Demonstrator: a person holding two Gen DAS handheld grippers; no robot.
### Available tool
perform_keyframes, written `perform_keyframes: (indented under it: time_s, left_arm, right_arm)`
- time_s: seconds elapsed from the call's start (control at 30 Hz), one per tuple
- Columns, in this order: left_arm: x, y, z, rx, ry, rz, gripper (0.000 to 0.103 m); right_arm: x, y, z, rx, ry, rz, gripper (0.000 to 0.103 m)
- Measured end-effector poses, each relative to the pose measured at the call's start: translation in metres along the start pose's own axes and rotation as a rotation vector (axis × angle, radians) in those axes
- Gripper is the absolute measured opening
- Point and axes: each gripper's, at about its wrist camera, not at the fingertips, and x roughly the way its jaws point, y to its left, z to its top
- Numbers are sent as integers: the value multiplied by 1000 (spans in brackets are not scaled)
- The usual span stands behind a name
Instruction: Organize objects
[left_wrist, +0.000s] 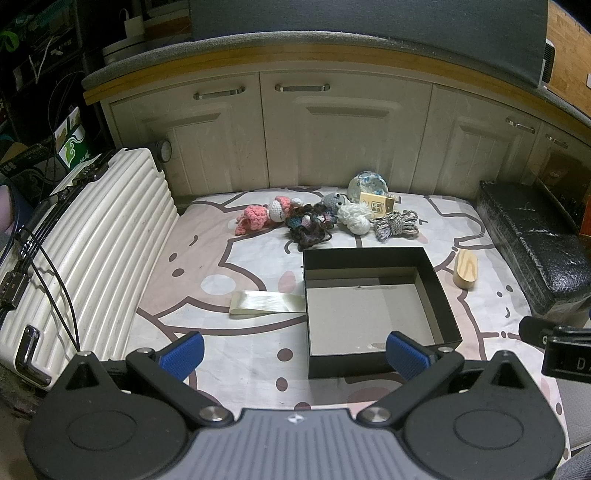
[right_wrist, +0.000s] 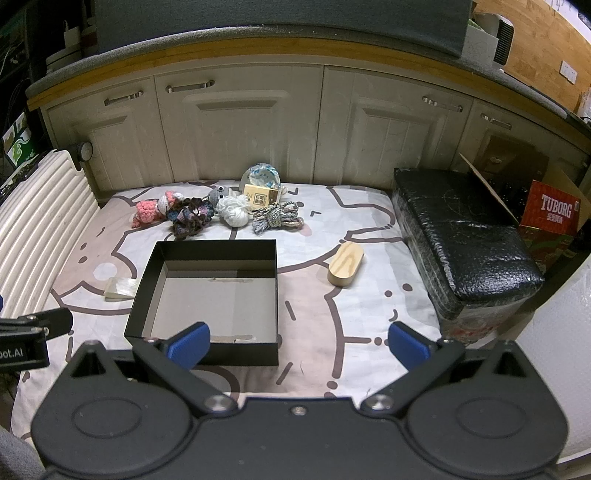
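An open black box (left_wrist: 373, 254) (right_wrist: 210, 245) with a grey floor sits empty on the patterned cloth. Behind it lies a row of things: a pink crochet doll (left_wrist: 256, 218) (right_wrist: 147, 210), a dark yarn piece (left_wrist: 308, 225) (right_wrist: 190, 218), a white yarn ball (left_wrist: 354, 218) (right_wrist: 232, 210), a grey-pink cord bundle (left_wrist: 395, 225) (right_wrist: 275, 218), a small yellow box (left_wrist: 376, 203) (right_wrist: 258, 195). A wooden oval case (left_wrist: 466, 271) (right_wrist: 345, 264) lies right of the box. A cream ribbon (left_wrist: 266, 304) (right_wrist: 120, 290) lies left. My left gripper (left_wrist: 293, 352) and right gripper (right_wrist: 299, 345) are open, empty, hovering near the box's front edge.
A white ribbed suitcase (left_wrist: 85, 251) (right_wrist: 33, 221) borders the cloth on the left. A black wrapped block (left_wrist: 535, 236) (right_wrist: 465, 236) borders it on the right. Cream cabinet doors (left_wrist: 343, 136) (right_wrist: 240, 129) stand behind. A red Tuborg carton (right_wrist: 554, 210) is at far right.
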Motion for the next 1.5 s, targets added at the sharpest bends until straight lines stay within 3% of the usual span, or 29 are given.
perform_keyframes:
  time_s: [0.43, 0.7, 1.5]
  left_arm:
    - [-2, -1, 10, -18, -35, 21, 103]
    - [1, 4, 32, -29, -63, 37, 103]
    - [73, -1, 149, -31, -130, 29, 103]
  right_arm:
    - [-5, -2, 1, 22, -47, 13, 103]
    - [-6, -6, 22, 42, -75, 12, 103]
    - [66, -38, 121, 168, -85, -27, 103]
